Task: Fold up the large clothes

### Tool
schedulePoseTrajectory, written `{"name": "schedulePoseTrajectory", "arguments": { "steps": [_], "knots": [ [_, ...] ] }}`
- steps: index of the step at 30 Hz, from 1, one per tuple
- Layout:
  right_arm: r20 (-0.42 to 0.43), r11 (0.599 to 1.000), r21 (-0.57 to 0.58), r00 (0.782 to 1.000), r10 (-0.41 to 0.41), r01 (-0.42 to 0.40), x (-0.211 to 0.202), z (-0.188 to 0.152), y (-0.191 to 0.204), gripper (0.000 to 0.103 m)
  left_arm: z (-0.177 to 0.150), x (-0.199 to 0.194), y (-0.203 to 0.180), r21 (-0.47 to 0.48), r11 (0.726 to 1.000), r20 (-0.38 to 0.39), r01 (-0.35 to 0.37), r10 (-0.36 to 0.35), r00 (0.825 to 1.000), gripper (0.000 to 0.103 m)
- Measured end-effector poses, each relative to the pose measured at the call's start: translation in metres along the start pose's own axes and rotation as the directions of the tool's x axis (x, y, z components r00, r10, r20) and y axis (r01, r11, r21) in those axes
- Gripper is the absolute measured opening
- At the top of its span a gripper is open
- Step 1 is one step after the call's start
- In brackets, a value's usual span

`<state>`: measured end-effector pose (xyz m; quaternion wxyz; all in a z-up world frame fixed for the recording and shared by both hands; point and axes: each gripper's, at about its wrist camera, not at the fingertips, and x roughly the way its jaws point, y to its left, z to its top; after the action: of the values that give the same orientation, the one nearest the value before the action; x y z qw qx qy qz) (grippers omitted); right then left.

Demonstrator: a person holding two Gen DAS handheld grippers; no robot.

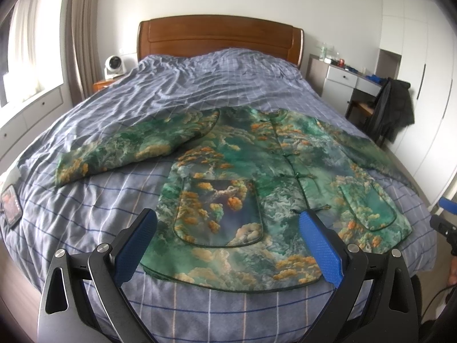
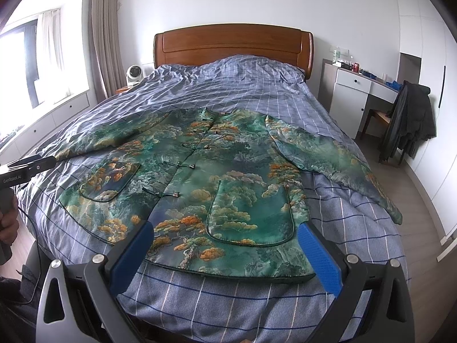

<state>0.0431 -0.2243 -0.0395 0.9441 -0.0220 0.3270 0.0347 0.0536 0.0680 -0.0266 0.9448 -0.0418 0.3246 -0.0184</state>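
Nothing folded yet: the green printed jacket [image 2: 217, 177] lies flat, buttoned, sleeves spread, across the frame's middle on the bed [image 2: 228, 294]. Left claw [image 1: 228, 245] and right claw [image 2: 225, 254] hover released, empty, at its lower hem.

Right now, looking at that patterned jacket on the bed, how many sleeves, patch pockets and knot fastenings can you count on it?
On the green landscape-print jacket spread flat on the bed:
Sleeves: 2, left sleeve and right sleeve
Patch pockets: 2, left pocket and right pocket
Knot fastenings down the front: 5
Total: 9
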Motion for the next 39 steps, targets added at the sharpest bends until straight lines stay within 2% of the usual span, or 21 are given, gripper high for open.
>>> {"name": "schedulePoseTrajectory", "arguments": {
  "steps": [14, 25, 29, 32, 36, 39],
  "knots": [
    [0.0, 1.0, 0.012, 1.0, -0.027, 0.027, 0.001, -0.002, -0.014, 0.103, 0.0, 0.0, 0.005, 0.001, 1.0, 0.0, -0.003, 0.003, 1.0, 0.1],
    [-0.014, 0.989, 0.061, 0.991, -0.134, 0.134, 0.01, 0.0, -0.069, 0.103, 0.001, -0.002, 0.01, 0.0, 1.0, 0.002, -0.005, 0.005, 1.0, 0.1],
    [-0.036, 0.981, 0.051, 0.982, -0.184, 0.186, 0.03, 0.003, -0.101, 0.103, 0.002, -0.001, 0.017, -0.003, 1.0, -0.003, -0.006, 0.006, 1.0, 0.1],
    [-0.056, 0.965, 0.096, 0.97, -0.238, 0.243, 0.043, 0.004, -0.141, 0.103, 0.002, -0.001, 0.018, 0.0, 1.0, -0.006, -0.013, 0.013, 1.0, 0.1],
    [-0.086, 0.912, 0.279, 0.954, -0.289, 0.301, 0.05, -0.006, -0.214, 0.103, 0.004, 0.002, 0.02, -0.004, 1.0, -0.02, -0.017, 0.017, 1.0, 0.1],
    [-0.113, 0.851, 0.445, 0.961, -0.254, 0.277, 0.062, -0.018, -0.268, 0.103, 0.004, 0.006, 0.015, 0.001, 1.0, -0.034, -0.008, 0.008, 0.999, 0.1]
  ]
}}
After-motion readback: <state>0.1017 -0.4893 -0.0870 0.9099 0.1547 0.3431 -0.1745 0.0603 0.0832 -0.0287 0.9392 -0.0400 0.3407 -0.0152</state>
